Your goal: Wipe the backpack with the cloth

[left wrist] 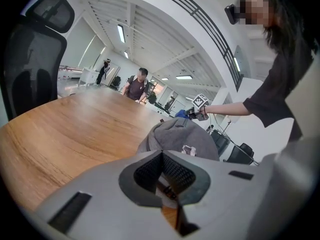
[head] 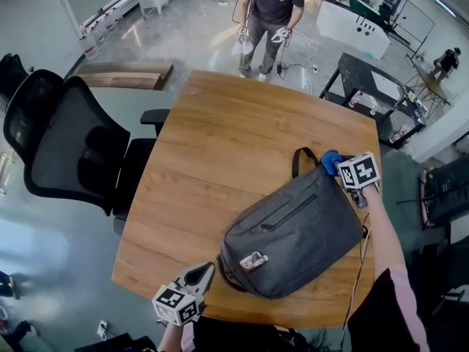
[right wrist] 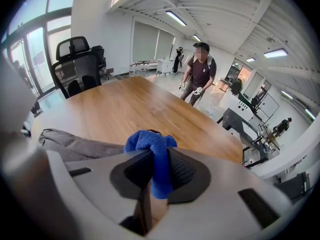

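The backpack (head: 293,233) lies on the near right part of the tabletop (head: 212,138). At its far end, beside the strap loop, the cloth (head: 330,160) sits between the jaws of the right gripper (head: 340,167). The left gripper (head: 206,270) is at the near edge, just left of the backpack. A chair (head: 69,149) stands left of the tabletop, and a person (head: 269,9) stands beyond its far edge.

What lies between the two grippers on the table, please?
The grey backpack lies between the left gripper and the right gripper, which grips the blue cloth; the head view shows it.
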A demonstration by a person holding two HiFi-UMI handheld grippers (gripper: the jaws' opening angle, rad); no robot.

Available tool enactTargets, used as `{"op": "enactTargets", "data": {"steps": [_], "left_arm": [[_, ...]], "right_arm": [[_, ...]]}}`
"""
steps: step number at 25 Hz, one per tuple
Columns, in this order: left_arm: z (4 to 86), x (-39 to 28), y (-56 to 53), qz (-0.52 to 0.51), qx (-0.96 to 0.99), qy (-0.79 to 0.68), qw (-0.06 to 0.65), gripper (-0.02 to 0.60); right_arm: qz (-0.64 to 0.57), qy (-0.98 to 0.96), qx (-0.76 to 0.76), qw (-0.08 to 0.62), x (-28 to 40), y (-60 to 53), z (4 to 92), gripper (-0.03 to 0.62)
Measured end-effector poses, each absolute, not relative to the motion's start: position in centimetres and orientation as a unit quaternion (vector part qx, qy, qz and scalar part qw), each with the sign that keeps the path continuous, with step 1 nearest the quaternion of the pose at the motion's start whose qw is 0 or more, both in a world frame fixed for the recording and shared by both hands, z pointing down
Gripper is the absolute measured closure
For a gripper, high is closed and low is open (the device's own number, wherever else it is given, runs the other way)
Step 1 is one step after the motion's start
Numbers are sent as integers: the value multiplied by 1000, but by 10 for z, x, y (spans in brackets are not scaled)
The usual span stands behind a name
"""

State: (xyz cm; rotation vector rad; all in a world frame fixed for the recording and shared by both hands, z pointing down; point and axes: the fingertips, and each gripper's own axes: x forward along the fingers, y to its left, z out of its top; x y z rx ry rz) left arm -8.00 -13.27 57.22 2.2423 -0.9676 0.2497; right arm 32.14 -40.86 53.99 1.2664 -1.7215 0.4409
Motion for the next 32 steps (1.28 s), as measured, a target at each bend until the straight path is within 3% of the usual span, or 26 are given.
{"op": "enactTargets", "data": {"steps": [14, 32], "left_arm": [[600, -132, -158, 84, 859, -376, 337, 583], [603, -130, -154, 77, 869, -357, 333, 583]], "right_arm": [[159, -721, 468, 487, 236, -419, 542, 525], [151, -767, 372, 500, 122, -347, 559, 525]]}}
